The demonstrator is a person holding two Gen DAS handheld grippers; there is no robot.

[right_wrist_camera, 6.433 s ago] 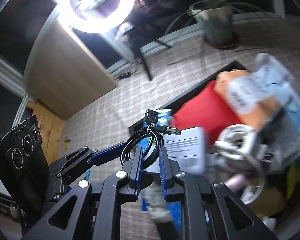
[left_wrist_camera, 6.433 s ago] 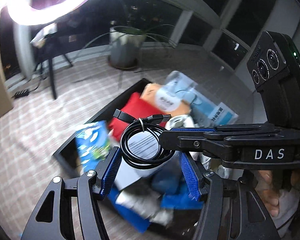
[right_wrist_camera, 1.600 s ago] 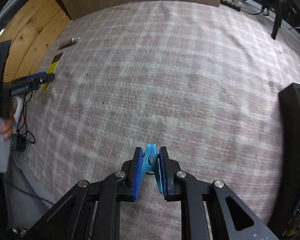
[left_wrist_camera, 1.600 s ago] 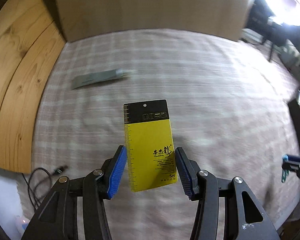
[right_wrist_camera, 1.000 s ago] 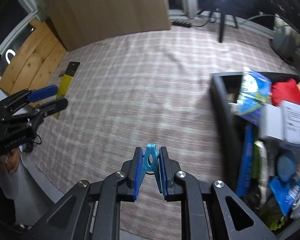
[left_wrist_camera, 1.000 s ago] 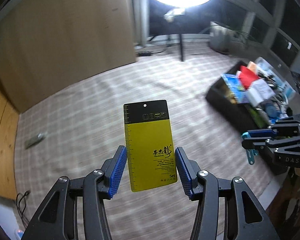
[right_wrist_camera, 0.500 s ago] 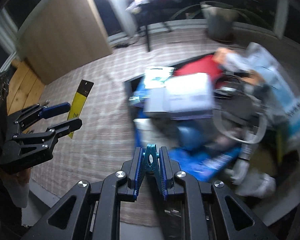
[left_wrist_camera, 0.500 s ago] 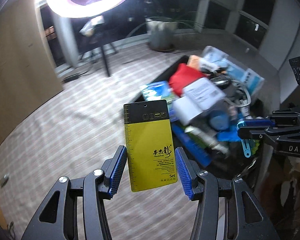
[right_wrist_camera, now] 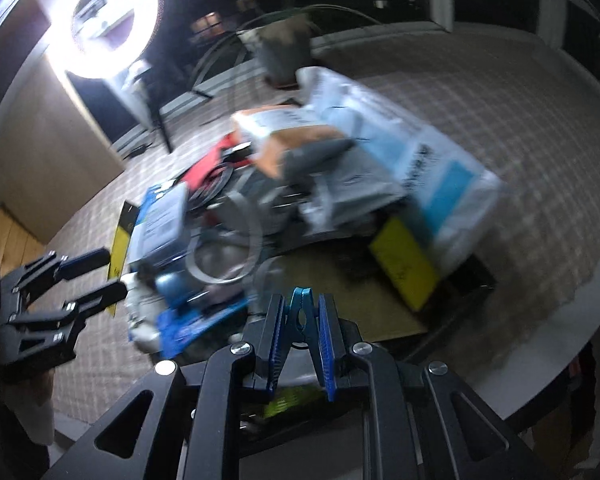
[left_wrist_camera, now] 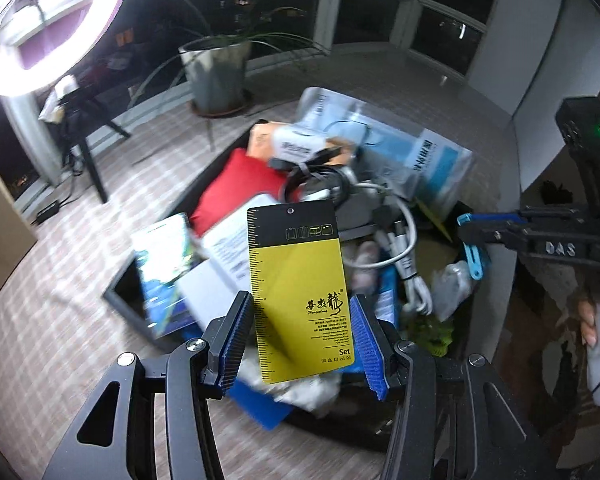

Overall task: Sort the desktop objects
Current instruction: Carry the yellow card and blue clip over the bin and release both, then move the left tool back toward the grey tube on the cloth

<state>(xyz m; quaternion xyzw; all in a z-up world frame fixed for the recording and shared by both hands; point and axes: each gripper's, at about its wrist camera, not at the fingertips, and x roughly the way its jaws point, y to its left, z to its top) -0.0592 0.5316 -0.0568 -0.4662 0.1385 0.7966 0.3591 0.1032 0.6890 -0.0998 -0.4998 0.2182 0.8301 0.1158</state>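
Note:
My left gripper (left_wrist_camera: 300,326) is shut on a yellow and black card (left_wrist_camera: 300,292), gripping its two long edges and holding it upright above the black box (left_wrist_camera: 120,284). That box is heaped with packets, cables and papers. My right gripper (right_wrist_camera: 300,320) is shut on a blue clothes peg (right_wrist_camera: 300,312), which points up between the blue pads. In the left wrist view the right gripper (left_wrist_camera: 474,248) comes in from the right edge with the blue peg (left_wrist_camera: 473,258) over the box's right part. In the right wrist view the left gripper (right_wrist_camera: 100,276) shows at the left with the card (right_wrist_camera: 120,244) edge-on.
The box holds a red pouch (left_wrist_camera: 236,196), a blue and white plastic bag (left_wrist_camera: 424,160), coiled white cables (left_wrist_camera: 404,256), a black coiled cable (left_wrist_camera: 316,180) and a yellow packet (right_wrist_camera: 404,264). A ring light (right_wrist_camera: 104,20) and a potted plant (left_wrist_camera: 216,76) stand beyond on the checked mat (left_wrist_camera: 60,340).
Both grippers have swung from the bare mat over to the cluttered box, each keeping its hold. The box has come from the far right of each view to the centre.

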